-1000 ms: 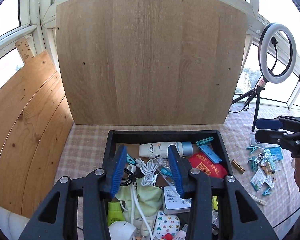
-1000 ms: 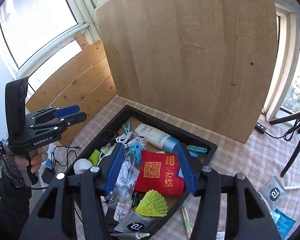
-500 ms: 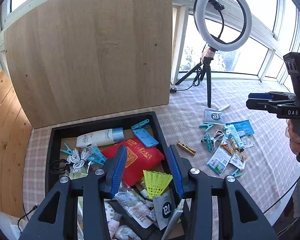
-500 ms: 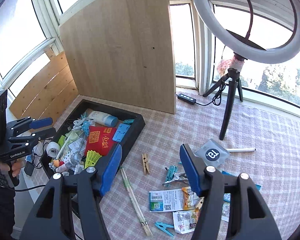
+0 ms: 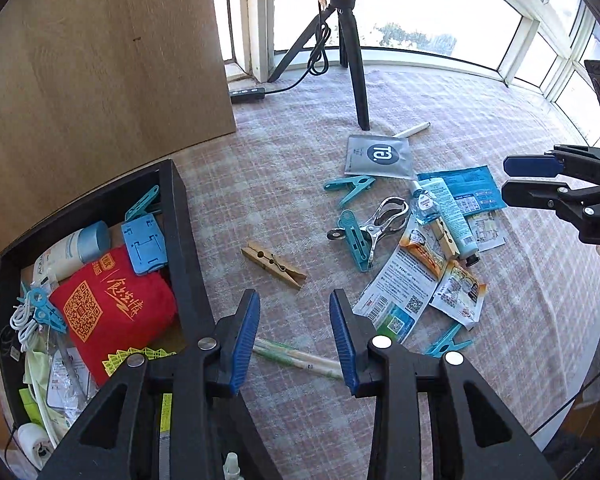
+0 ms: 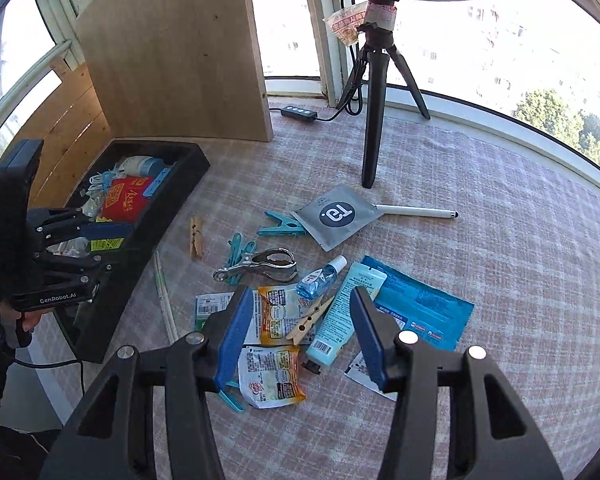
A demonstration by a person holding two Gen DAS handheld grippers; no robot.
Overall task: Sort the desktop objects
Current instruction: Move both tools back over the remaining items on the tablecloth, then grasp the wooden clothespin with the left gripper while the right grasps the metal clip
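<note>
**Op:** Both grippers are hanging empty right now. Left gripper (image 5: 294, 336) is sitting with jaws apart over the cloth just beside the black tray (image 5: 184, 240), nothing between the pads. Right gripper (image 6: 300, 334) is also spread wide, hovering above the loose pile: snack packets (image 6: 276, 312), a wooden clothespin (image 6: 310, 320) and a light blue tube (image 6: 346, 316).

**Rev:** Where is the unsorted stuff sitting?

**Op:** Most of it is lying on the checked tablecloth (image 6: 500, 240) right of the tray. I'm seeing teal clips (image 5: 350, 188), a metal clamp (image 5: 380, 220), a grey pouch (image 5: 380, 156), a stylus (image 6: 416, 211), and a second wooden clothespin (image 5: 274, 265) near the tray wall. The tray is already holding a red pouch (image 5: 116, 312), a lotion bottle (image 5: 72, 250) and cables.

**Rev:** Risks?

**Op:** I'm guessing the right one is going for the pile next. The items are overlapping, with the clothespin lying across a packet and against the tube, so closing there is likely grabbing two things or flicking one away. Flat packets are giving the pads no edge; I'd expect slipping. The tray is looking crowded, so a drop could be bouncing out. Also the tripod leg (image 6: 370, 128) and its cable are standing close behind the pile, and a wide swing could be snagging them.
</note>
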